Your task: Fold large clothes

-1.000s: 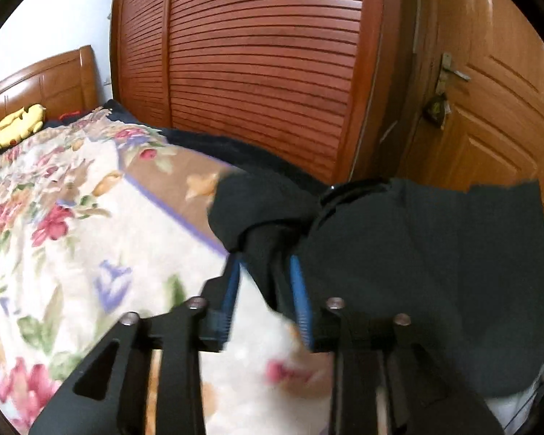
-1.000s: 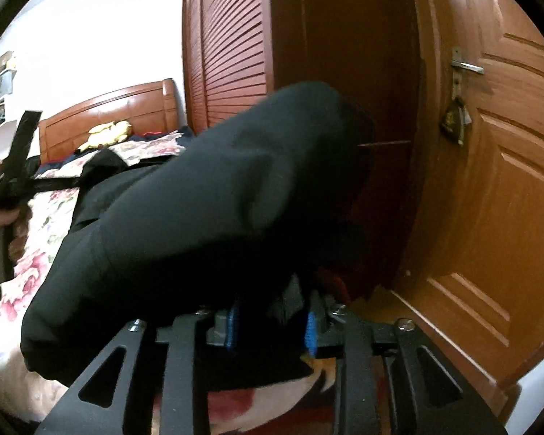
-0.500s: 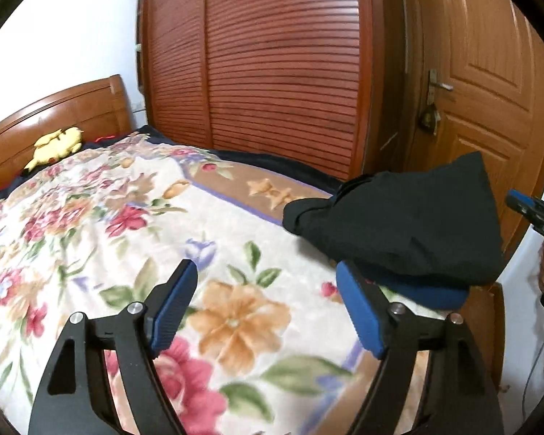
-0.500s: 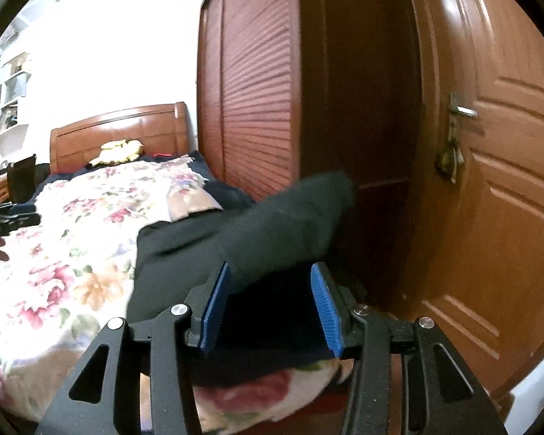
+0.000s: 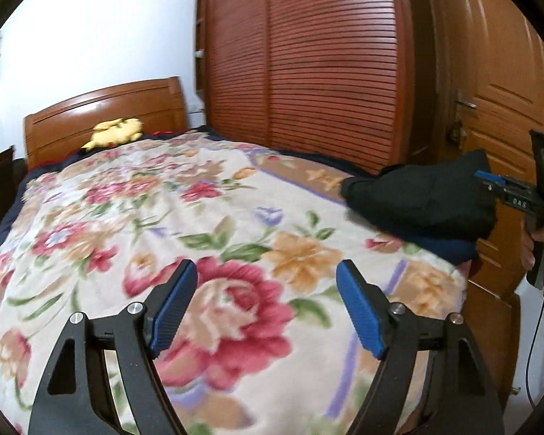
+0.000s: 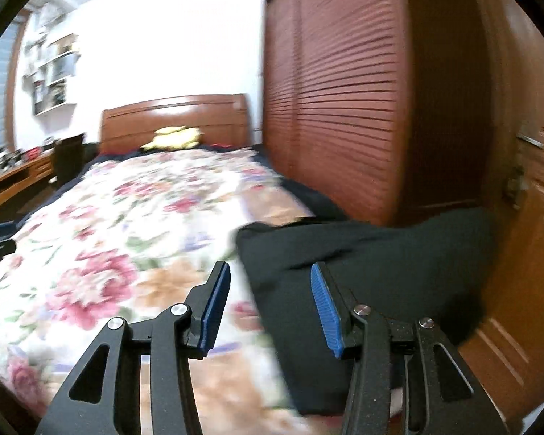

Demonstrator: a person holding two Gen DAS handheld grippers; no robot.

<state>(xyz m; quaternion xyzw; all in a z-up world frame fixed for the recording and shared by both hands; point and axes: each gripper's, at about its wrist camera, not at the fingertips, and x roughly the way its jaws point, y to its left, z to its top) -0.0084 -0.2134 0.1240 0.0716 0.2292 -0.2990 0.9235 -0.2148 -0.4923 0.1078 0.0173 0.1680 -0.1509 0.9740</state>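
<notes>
The folded black garment [image 5: 420,199] lay on the floral blanket [image 5: 206,224] at the bed's foot-end corner nearest the wooden door [image 5: 504,83], resting on top of a dark blue layer [image 5: 449,248] that showed beneath its near edge. The left gripper [image 5: 266,310] hung over the middle of the blanket, well apart from the garment, its blue-padded jaws spread wide with only the flower print visible between them. The right gripper [image 6: 270,310] was released too, its jaws parted above the garment's left edge; cloth showed in the gap between them, but neither pad pressed on it. From the left wrist view the right gripper [image 5: 484,177] appeared at the far right, held by a hand [image 5: 542,250], with its blue tips just beside the garment's right side. Both views were blurred in places. At the head of the bed stood a wooden headboard [image 5: 105,108] with a yellow soft toy [image 5: 114,132] lying before it. A slatted wooden wardrobe [image 5: 308,58] ran along the bed's far side, next to the door. In the right wrist view, wall shelves [image 6: 52,72] hung above a wooden desk [image 6: 14,177] beside the bed's other side.
</notes>
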